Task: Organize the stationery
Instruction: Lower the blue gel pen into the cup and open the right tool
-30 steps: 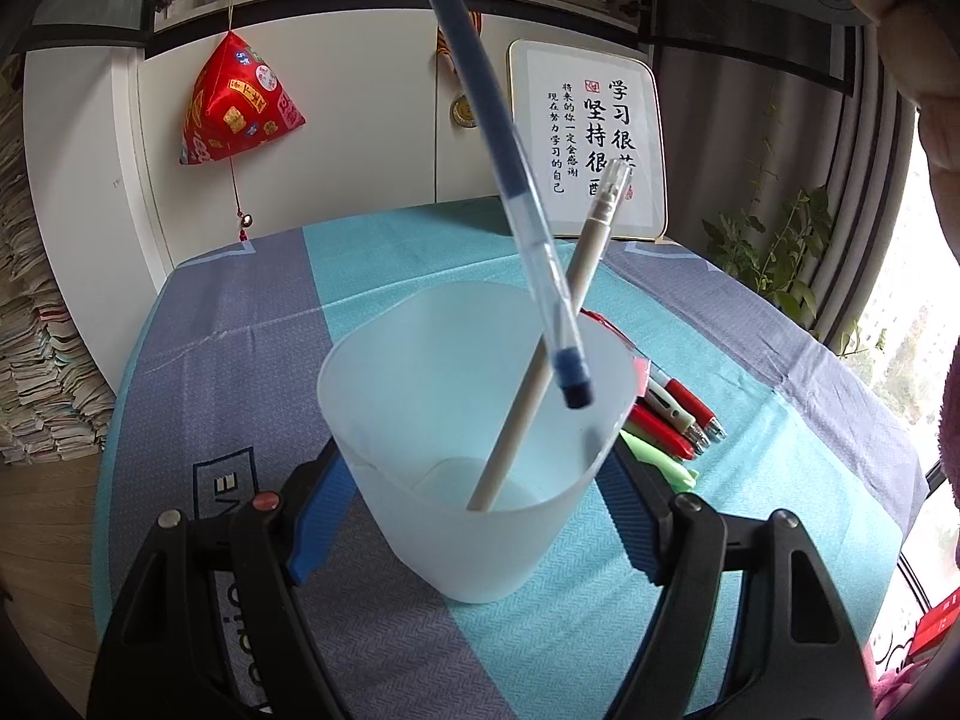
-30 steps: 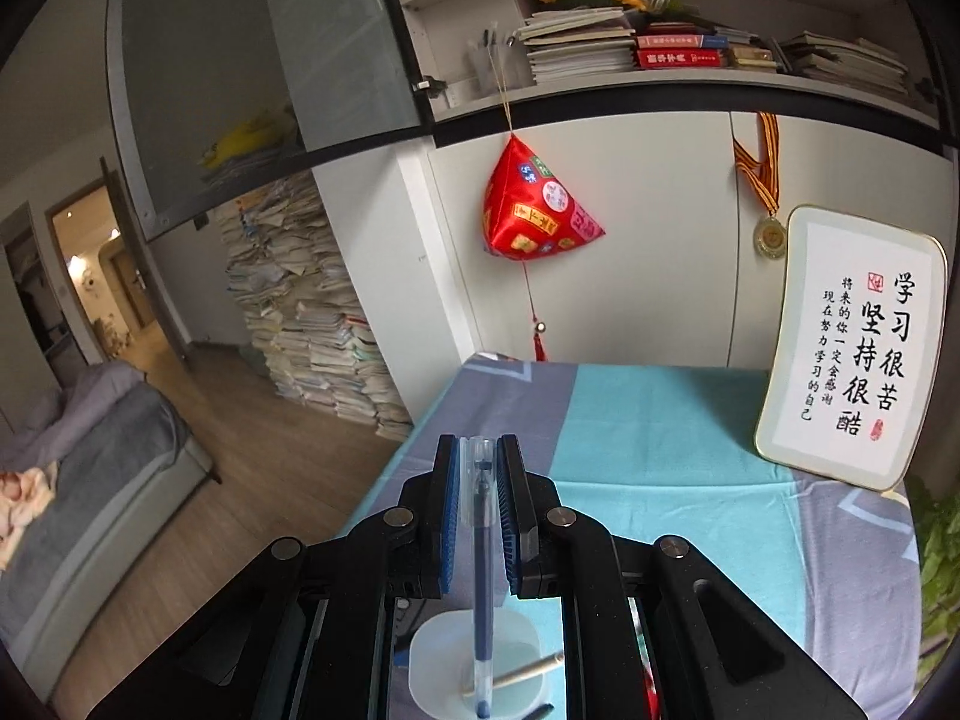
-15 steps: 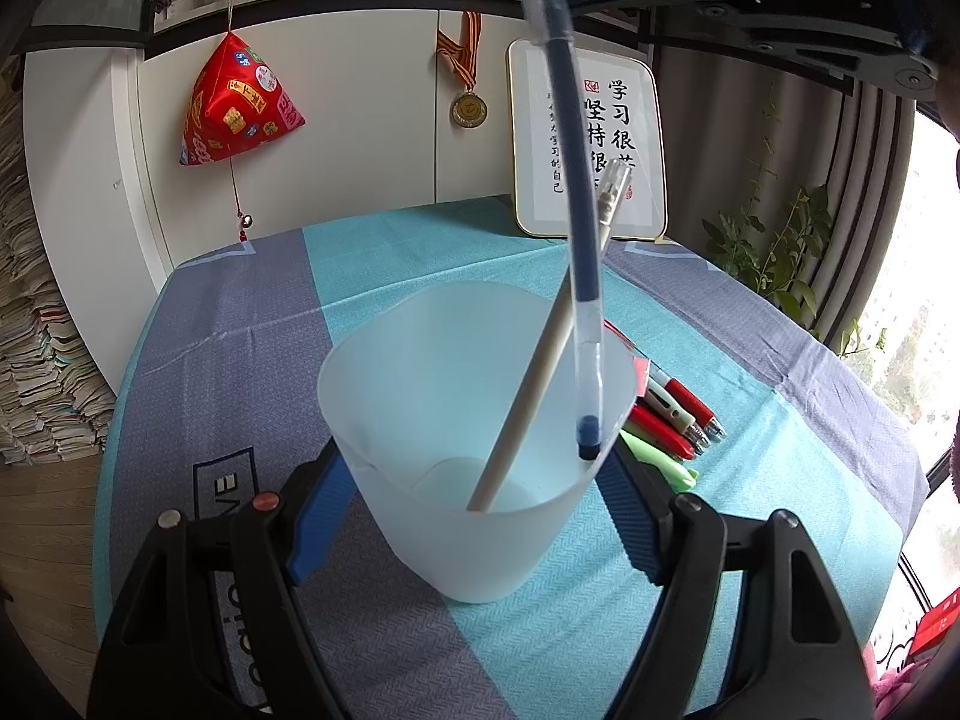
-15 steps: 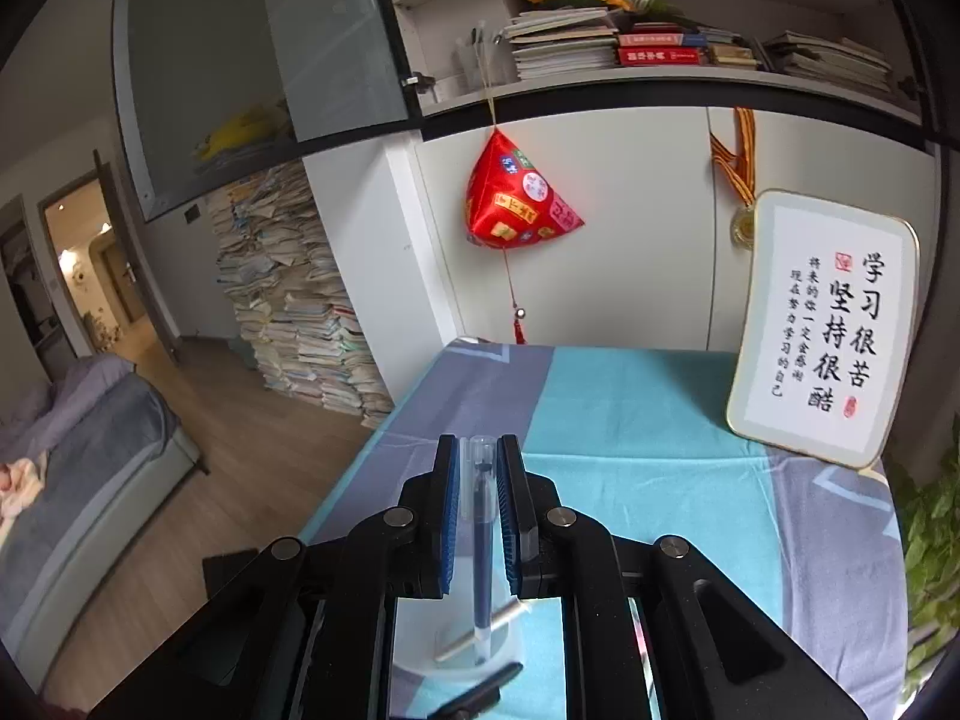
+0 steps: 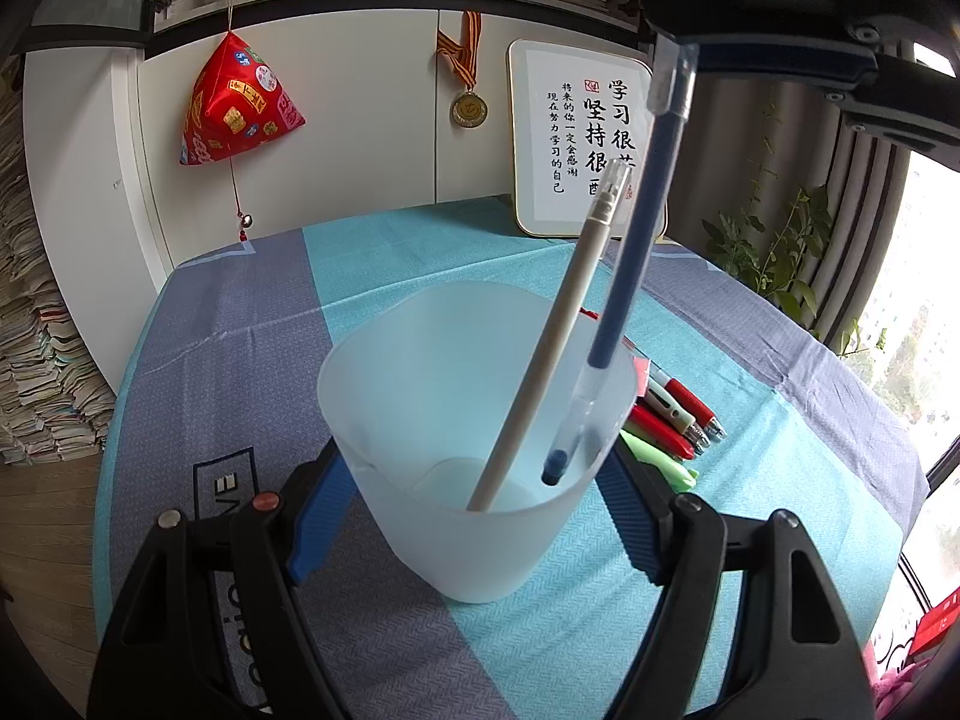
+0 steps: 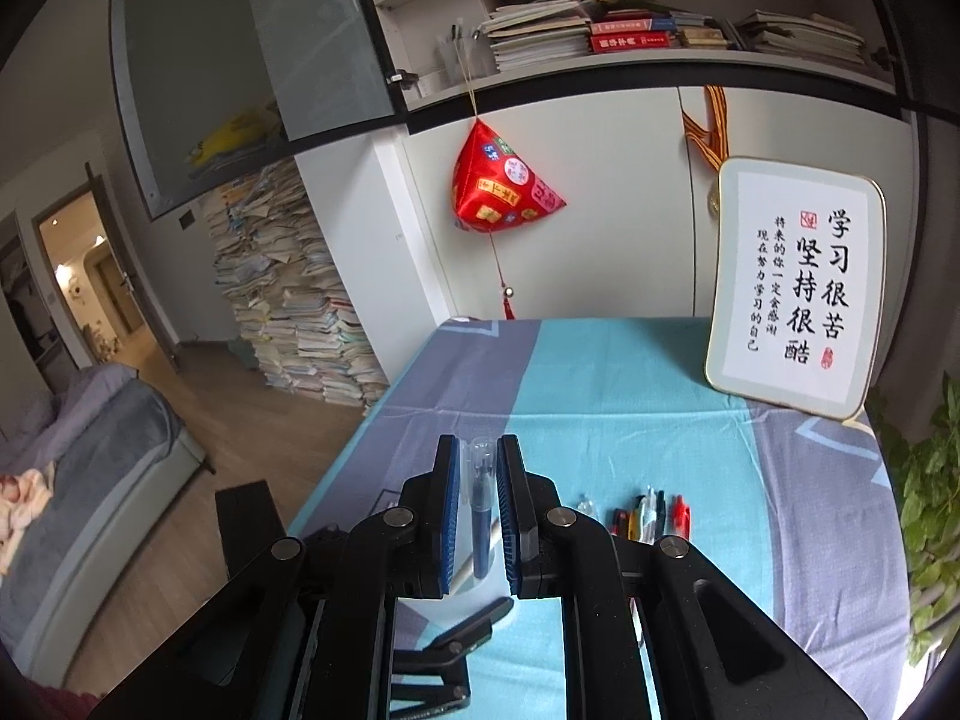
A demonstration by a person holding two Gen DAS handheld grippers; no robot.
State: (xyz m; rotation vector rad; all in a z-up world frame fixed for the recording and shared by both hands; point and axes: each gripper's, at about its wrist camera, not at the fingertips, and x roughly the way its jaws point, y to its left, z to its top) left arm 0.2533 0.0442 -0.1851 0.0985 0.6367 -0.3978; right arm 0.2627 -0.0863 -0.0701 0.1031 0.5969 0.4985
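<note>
My left gripper (image 5: 474,480) is shut on a translucent white cup (image 5: 480,450) that stands on the tablecloth. A beige pen (image 5: 552,354) leans inside the cup. My right gripper (image 6: 478,450) is above the cup, its jaws slightly apart around a dark blue pen (image 5: 624,276). The blue pen hangs nearly upright with its lower end down near the cup's bottom; it also shows between the right jaws (image 6: 480,516). Whether the pads still press it I cannot tell. Several red, white and green pens (image 5: 672,414) lie on the table to the right of the cup.
A framed calligraphy sign (image 5: 576,138) stands at the back of the table. A red pyramid ornament (image 5: 234,108) and a medal (image 5: 469,108) hang on the white cabinet. A potted plant (image 5: 774,252) is at the right. Book stacks (image 6: 288,312) stand on the floor at the left.
The right gripper has come down and moved right over the cup. The blue pen has gone from the rim deep into the cup. The right jaws have parted a little.
</note>
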